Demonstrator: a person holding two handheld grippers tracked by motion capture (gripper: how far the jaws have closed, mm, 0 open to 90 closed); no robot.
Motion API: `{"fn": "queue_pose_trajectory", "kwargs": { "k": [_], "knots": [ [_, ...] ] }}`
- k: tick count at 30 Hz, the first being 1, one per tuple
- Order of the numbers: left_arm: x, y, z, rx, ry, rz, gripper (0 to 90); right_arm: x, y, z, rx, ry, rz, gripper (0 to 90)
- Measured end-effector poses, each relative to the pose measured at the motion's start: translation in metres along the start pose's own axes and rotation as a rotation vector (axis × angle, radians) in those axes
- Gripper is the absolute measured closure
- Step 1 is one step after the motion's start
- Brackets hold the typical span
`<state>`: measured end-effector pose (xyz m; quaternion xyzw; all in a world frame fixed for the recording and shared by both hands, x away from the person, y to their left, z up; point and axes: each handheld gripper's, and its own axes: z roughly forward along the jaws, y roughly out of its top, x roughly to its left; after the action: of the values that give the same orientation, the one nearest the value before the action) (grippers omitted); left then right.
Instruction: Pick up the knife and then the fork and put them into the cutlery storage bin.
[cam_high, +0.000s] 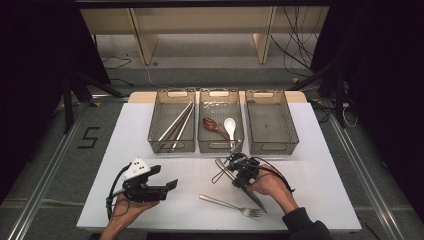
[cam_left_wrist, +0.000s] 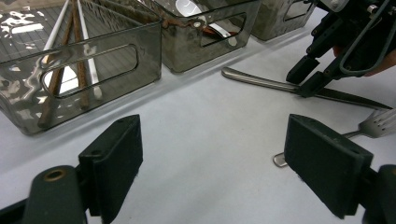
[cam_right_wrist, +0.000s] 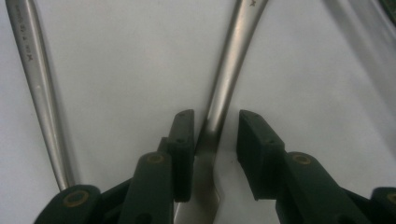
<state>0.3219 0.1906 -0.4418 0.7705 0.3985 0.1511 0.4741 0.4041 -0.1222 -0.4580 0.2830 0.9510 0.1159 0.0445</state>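
- right gripper (cam_right_wrist: 212, 126) is down over the table knife (cam_right_wrist: 233, 56), jaws straddling the handle but not pinched yet; centre on it before squeezing so it doesn't skid on the white table (cam_high: 150, 200).
- left gripper (cam_left_wrist: 215, 154) hangs released, holding nothing.
- fork (cam_high: 230, 205) lies close beside it, and the spoon bin (cam_high: 220, 146) is just ahead.

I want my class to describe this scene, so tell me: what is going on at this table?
A person is sorting cutlery into three grey trays. The right gripper is down on the white table, its jaws either side of a table knife with a gap on one side, not yet clamped. The left gripper waits open over bare table. Chopsticks lie in the left tray, two spoons in the middle one; a fork lies loose.
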Motion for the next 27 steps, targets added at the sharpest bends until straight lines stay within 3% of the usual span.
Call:
{"fn": "queue_pose_trajectory", "kwargs": {
  "k": [14,27],
  "knots": [
    [-0.0005,0.0001,-0.0002,0.002,0.000,0.002,19.0,-0.0003,0.0047,0.0006,0.027,0.012,-0.012,80.0],
    [-0.0007,0.0002,0.0002,0.002,0.000,0.003,19.1,0.0001,0.0054,0.0008,0.031,0.009,-0.032,79.6]
  ]
}}
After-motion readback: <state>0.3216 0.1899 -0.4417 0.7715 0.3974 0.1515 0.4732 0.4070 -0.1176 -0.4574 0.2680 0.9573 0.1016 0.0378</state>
